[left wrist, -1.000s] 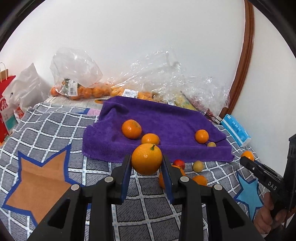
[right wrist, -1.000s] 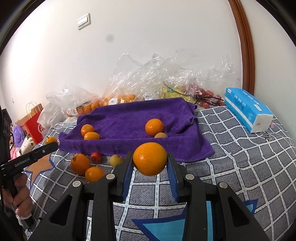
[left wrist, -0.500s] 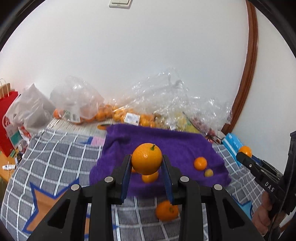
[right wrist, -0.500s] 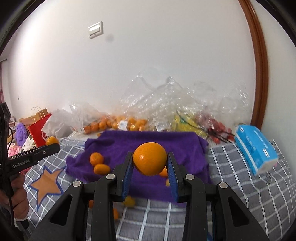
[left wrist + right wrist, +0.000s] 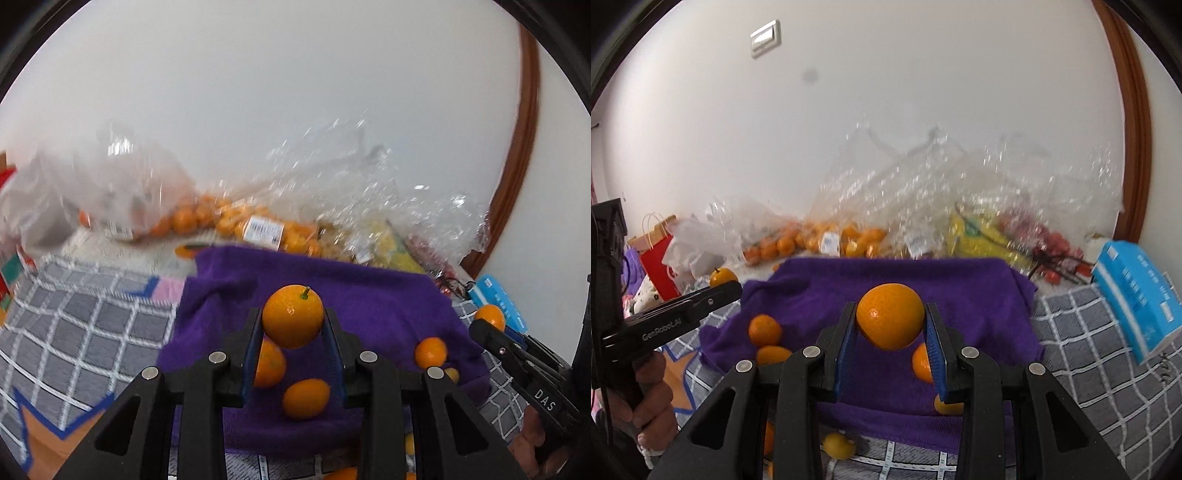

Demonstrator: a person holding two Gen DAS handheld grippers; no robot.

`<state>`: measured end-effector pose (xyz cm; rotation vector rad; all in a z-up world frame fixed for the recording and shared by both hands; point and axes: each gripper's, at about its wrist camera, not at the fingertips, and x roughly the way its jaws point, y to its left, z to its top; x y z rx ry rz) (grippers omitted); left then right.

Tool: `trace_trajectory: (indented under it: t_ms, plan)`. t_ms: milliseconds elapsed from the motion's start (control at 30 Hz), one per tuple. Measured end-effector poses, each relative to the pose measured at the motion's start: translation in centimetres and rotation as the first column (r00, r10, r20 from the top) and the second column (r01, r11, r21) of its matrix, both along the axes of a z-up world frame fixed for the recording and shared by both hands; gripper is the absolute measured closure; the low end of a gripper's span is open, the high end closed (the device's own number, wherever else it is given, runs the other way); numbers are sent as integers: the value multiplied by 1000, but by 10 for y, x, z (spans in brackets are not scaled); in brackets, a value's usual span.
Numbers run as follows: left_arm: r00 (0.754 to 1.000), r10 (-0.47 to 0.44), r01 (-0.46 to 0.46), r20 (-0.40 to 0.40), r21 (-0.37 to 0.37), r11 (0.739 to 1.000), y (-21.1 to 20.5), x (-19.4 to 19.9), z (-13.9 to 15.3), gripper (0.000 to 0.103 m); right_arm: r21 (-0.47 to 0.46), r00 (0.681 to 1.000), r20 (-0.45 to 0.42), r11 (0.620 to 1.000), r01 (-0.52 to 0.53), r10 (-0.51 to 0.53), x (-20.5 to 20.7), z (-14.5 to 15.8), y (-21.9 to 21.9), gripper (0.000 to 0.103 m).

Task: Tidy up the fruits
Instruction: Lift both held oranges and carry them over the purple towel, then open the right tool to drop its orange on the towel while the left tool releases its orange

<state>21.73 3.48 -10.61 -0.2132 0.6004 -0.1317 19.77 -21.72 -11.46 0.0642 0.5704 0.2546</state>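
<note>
My left gripper (image 5: 292, 321) is shut on an orange with a green stem (image 5: 293, 315), held above the purple towel (image 5: 369, 295). My right gripper (image 5: 890, 325) is shut on a second orange (image 5: 890, 321) over the same towel (image 5: 960, 295). On the towel lie loose oranges (image 5: 306, 398) (image 5: 430, 352) (image 5: 764, 329) and a small yellow fruit (image 5: 452, 374). In the left wrist view the right gripper (image 5: 491, 321) with its orange shows at the right edge. The right wrist view shows the left gripper (image 5: 724, 282) at its left edge. More small fruit (image 5: 838, 445) lies on the checked cover in front of the towel.
Clear plastic bags of oranges (image 5: 236, 221), yellow fruit (image 5: 982, 232) and red fruit (image 5: 1056, 247) are piled along the wall. A blue tissue box (image 5: 1137, 295) lies at the right, a red paper bag (image 5: 657, 266) at the left. The grey checked cover (image 5: 74, 314) has star patches.
Both grippers have carried their oranges forward and slightly up, from over the checked cover to above the purple towel. The loose fruit in front now sits low in view.
</note>
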Motion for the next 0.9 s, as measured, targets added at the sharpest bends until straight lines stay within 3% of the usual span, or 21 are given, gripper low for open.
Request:
trace_trajectory:
  t_ms: [133,233,500,900]
  plan:
    - [999,44,-44,9,31,999,6,2,-11,72,24,1000,-27,1000,8,-8,6,-9,-4,68]
    - [999,46,-46,-8,5,999,10,5,-15,72,-23,999,-29,1000,13,-14,7,-16,2,68]
    - [999,41,-40,-25,22,999,7,8,-21,72,-31,999,-44,999,-16,15,8,-25,13,68]
    - [995,45,-46,-85,-8,999,13,14,-26,72,-35,997,-71,999,-15,12,9,-30,17,68]
